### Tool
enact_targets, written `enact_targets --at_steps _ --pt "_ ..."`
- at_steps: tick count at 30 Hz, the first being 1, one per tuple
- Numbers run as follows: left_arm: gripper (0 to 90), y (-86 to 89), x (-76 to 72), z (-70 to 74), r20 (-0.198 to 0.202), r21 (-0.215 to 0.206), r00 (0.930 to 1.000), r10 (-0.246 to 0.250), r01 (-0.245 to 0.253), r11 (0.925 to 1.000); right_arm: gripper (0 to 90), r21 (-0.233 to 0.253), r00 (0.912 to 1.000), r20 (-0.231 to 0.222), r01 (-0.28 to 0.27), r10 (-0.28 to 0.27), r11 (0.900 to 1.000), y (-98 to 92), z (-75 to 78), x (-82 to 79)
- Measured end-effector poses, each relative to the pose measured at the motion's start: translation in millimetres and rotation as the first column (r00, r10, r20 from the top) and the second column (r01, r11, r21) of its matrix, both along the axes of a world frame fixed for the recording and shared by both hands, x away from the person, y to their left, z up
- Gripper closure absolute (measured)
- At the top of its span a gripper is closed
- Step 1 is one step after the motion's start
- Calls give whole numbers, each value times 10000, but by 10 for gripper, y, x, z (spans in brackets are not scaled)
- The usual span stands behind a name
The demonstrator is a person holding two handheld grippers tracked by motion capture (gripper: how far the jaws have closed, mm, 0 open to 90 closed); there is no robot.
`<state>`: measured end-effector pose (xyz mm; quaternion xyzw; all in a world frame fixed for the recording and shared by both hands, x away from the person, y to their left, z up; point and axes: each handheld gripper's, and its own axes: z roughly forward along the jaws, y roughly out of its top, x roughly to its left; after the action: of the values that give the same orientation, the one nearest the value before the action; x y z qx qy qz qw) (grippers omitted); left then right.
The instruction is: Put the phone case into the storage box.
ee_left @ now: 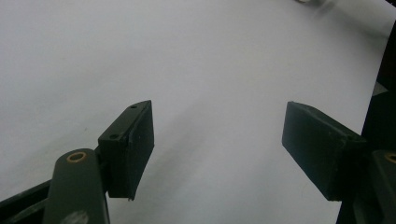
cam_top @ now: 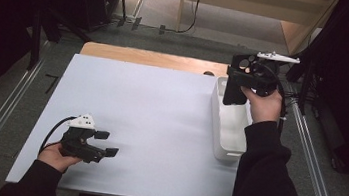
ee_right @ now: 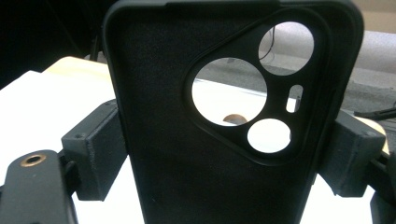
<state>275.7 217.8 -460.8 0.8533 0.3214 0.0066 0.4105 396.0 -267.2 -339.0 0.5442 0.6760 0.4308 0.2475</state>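
A black phone case (cam_top: 237, 80) with round camera cutouts hangs upright above the far end of a white bin (cam_top: 228, 135). My right gripper (cam_top: 250, 79) is shut on it, one jaw on each long side. In the right gripper view the phone case (ee_right: 187, 154) stands close to the camera, inner side facing it, and my right gripper (ee_right: 219, 158) clamps its edges. My left gripper (cam_top: 106, 142) rests low over the white board's near left part, open, nothing between its jaws. In the left gripper view my left gripper (ee_left: 217, 149) has bare white board between its pads.
The white board (cam_top: 149, 120) lies on a wooden table (cam_top: 152, 57) whose far edge shows beyond it. The long white bin stands at the board's right edge. Metal rails (cam_top: 4, 112) run along the floor on both sides. Dark stands and cables crowd the far right.
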Motion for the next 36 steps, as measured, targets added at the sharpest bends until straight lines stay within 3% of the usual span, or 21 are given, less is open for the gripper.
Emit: enact_targets --at_steps 5,14,23,26,36 --pt "251 -4 -2 1 31 26 10000 20 -21 10000 127 330 9998 165 82 -87 9994 -39 42 98" --pt "251 -4 -1 -1 -14 7 10000 6 -6 10000 127 86 9992 84 394 -395 9992 -39 119 298" --pt "251 -15 -2 3 50 -24 10000 -35 36 10000 127 700 9972 -11 745 -746 9948 -64 25 548" --pt "250 -15 0 3 68 -10 10000 -51 51 10000 127 369 9944 127 1043 -1049 9939 -53 -19 626" --pt "251 -16 3 1 56 27 9999 -106 106 9999 127 155 9889 189 1474 -1477 9890 -30 -117 765"
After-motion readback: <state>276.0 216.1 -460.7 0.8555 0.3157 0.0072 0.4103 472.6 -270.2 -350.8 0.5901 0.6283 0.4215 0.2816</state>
